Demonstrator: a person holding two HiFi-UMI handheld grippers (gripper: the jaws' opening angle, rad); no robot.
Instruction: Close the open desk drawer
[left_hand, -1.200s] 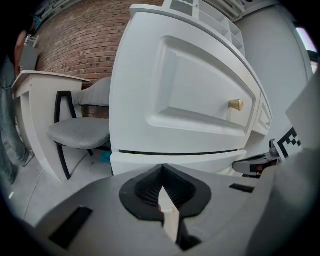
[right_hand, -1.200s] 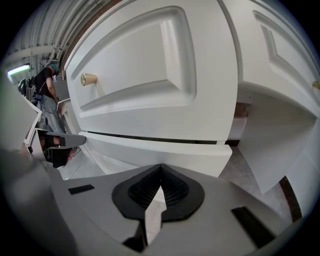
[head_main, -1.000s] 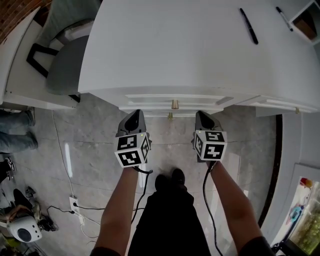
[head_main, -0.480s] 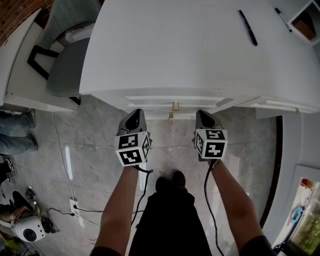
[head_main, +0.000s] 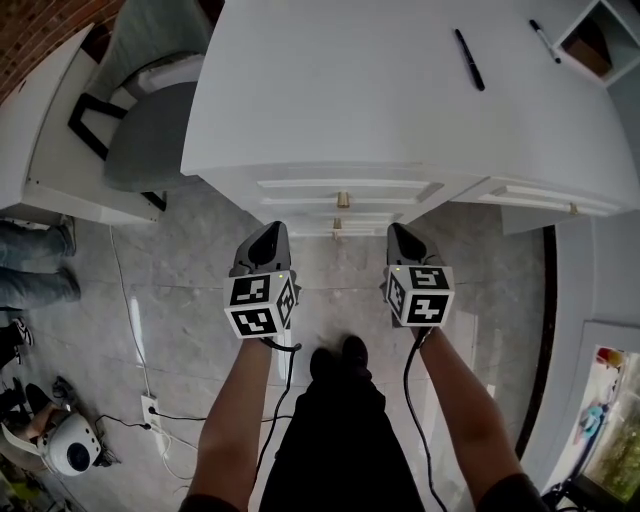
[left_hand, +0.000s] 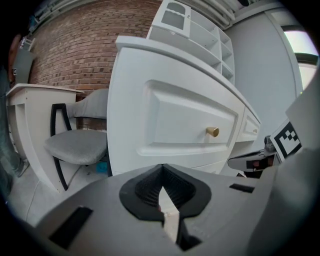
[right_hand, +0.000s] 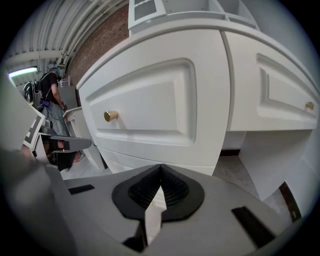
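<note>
Drawer with the brass knob sits under the front edge of the white desk. Its face looks about level with the fronts beside it, so I judge the closing done or nearly so (I can't tell whether a sliver of gap remains). My left gripper and right gripper hang just in front of it, not touching, each with jaws pressed together on nothing; at most a last nudge is left.
</note>
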